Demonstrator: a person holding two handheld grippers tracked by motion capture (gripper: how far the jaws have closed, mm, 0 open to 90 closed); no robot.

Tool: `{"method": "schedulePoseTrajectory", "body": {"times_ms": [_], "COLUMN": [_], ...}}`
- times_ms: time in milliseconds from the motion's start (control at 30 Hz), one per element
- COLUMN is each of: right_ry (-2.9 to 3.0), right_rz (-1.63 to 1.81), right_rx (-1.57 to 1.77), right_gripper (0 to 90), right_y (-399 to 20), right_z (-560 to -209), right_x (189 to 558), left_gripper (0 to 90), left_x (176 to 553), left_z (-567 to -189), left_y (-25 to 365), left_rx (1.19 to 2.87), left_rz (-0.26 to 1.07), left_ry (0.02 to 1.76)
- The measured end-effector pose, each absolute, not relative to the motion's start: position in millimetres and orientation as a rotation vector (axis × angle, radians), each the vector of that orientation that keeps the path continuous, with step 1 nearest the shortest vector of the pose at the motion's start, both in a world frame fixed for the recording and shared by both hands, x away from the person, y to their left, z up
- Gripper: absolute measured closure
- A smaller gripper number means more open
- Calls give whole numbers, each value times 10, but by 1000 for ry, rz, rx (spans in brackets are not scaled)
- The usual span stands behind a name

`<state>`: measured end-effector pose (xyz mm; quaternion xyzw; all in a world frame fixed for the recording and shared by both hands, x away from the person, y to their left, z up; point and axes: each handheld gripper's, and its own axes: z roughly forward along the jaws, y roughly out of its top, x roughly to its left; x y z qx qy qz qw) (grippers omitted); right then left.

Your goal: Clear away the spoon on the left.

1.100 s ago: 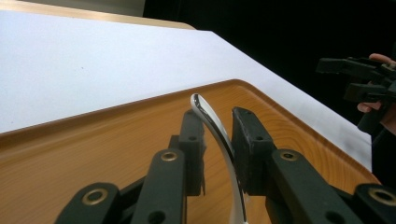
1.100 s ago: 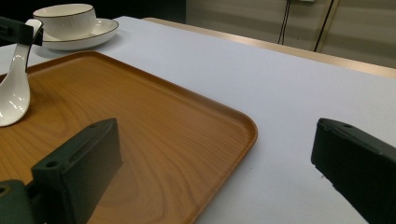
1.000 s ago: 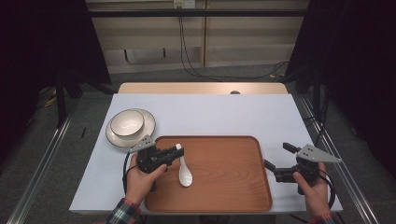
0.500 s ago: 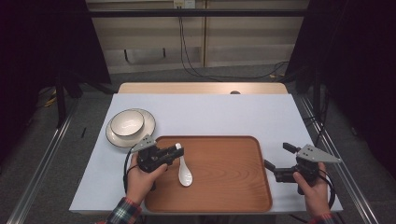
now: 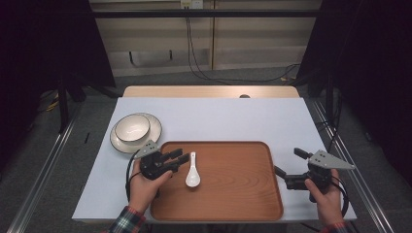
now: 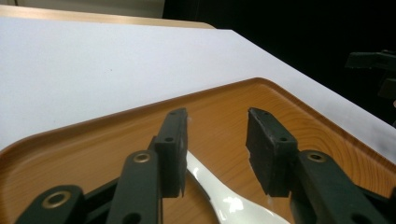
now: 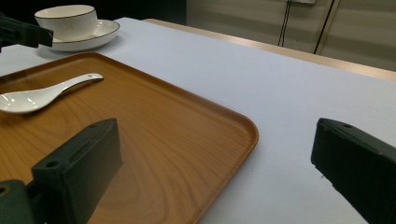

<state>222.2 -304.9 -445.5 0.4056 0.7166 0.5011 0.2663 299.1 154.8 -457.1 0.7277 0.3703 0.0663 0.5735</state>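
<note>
The left gripper [image 5: 179, 158], its jaws just parted and no longer pinching, straddles the handle of the white spoon [image 5: 192, 171] lying flat on the wooden tray [image 5: 243, 194], seemingly to release it there, while the right gripper [image 5: 290, 162] waits wide open beside the tray's edge

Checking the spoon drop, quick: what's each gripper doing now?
Left gripper: jaws just opening, white spoon released on tray.
Right gripper: open, holding nothing.

open tray floor [image 5: 233, 179] right of spoon [image 5: 192, 171]; bowl [image 5: 132, 128] beyond the rim
</note>
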Motion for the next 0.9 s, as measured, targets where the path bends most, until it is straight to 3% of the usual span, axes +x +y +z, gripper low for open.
{"method": "schedulePoseTrajectory", "body": {"times_ms": [267, 567, 900], "right_ry": [1932, 1936, 1938], "right_rz": [1356, 1356, 1349], "right_rx": [1100, 1098, 1093], "right_gripper": [12, 12, 12], "right_y": [-3060, -3059, -3054], "right_z": [-4448, -4448, -4453], "right_x": [2215, 2212, 2217], "left_gripper": [364, 200, 141], "left_x": [2983, 2987, 3005], "left_z": [-4516, -4458, -4452], "left_y": [1558, 1615, 1637], "left_rx": [1697, 1698, 1680], "left_rz": [207, 235, 233], "left_ry": [844, 789, 782]}}
